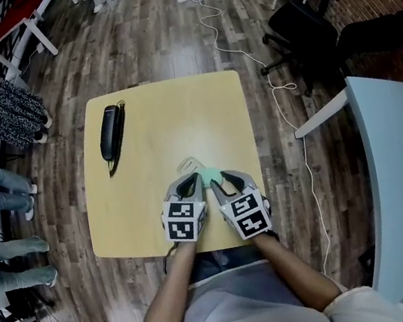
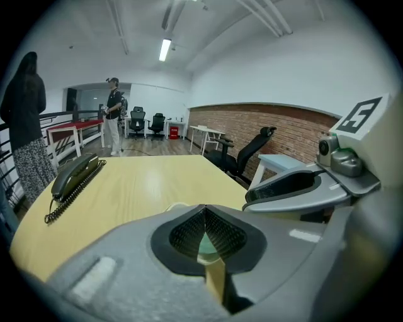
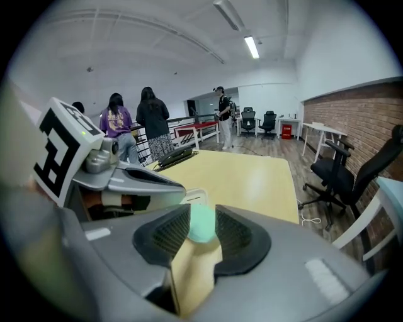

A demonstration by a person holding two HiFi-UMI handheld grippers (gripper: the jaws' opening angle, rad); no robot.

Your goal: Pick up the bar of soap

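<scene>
- R gripper (image 1: 226,183) is clenching the bar of soap (image 1: 210,175). In the R gripper view the green bar is sitting between the two pads, out near the tips, w/ a pad pressing on each side.
- L gripper (image 1: 189,187) is closed and, as far as I'm judging, holding nothing. Its pads are meeting at the tips, and only a sliver of green is showing low in the gap, prob. the soap seen past the jaws.
- Soap is sitting near the front edge of the table (image 1: 171,115), between the 2 grippers, which are lying side by side and nearly touching.
- No view is telling me whether the bar is resting on the tabletop or is already off it.
- Step in hand, imo: securing the hold & lifting.
  - The grip is out at the tips and soap is prob. slick, so it's risking a squirt fwd.
  - Squeezing evenly and lifting straight up w/o twisting is looking safest.
  - L gripper is best kept aside so it isn't nudging the bar.
- Head view is giving the layout: a phone (image 1: 110,131) far left on the table, a pale flat thing (image 1: 189,166) just beyond the soap, and how the grippers are lying. It isn't showing pad contact.
- R gripper view is showing that contact, plus people (image 3: 152,119) standing past the table.
- L gripper view is showing the L pads meeting, and an office chair (image 2: 252,151) by a brick wall.
</scene>
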